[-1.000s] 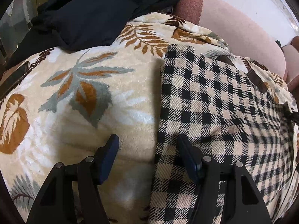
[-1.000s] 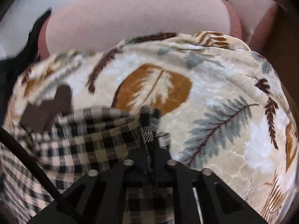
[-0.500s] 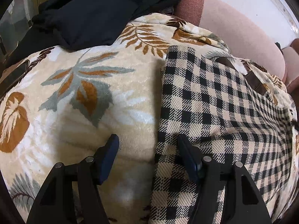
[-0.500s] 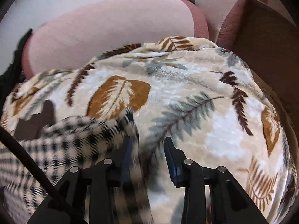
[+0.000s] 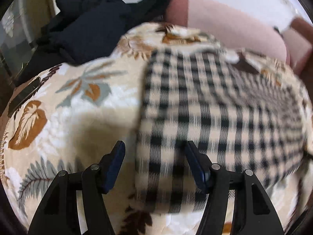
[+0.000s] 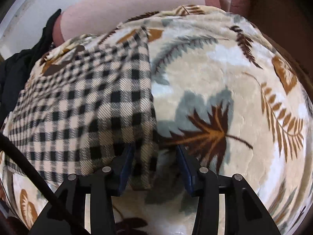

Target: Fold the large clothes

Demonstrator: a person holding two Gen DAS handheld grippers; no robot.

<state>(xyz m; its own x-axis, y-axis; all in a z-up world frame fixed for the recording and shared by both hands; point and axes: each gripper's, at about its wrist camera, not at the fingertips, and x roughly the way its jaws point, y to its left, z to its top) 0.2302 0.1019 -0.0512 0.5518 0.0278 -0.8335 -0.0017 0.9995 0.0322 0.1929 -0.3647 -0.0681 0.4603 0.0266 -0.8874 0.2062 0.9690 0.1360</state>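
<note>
A black-and-cream checked garment (image 5: 215,107) (image 6: 88,107) lies folded flat on a leaf-print blanket (image 5: 68,117) (image 6: 225,78). My left gripper (image 5: 154,148) hangs open above the garment's near left edge; the edge runs between its fingers and the pads do not press on it. The left wrist view is blurred by motion. My right gripper (image 6: 156,150) is over the garment's near right corner. Its jaws are opening, and the corner lies loose between them on the blanket.
Dark clothes (image 5: 93,25) (image 6: 11,74) are heaped at the far left of the blanket. A pink sofa cushion (image 5: 234,25) (image 6: 127,5) rises behind it, with a brown armrest (image 6: 283,9) on the right. A black cable (image 6: 29,168) crosses the right wrist view's lower left.
My right gripper has let go of the checked fold, opened, and drawn back to the garment's near right corner. My left gripper, still open, has shifted right over the garment's edge.
</note>
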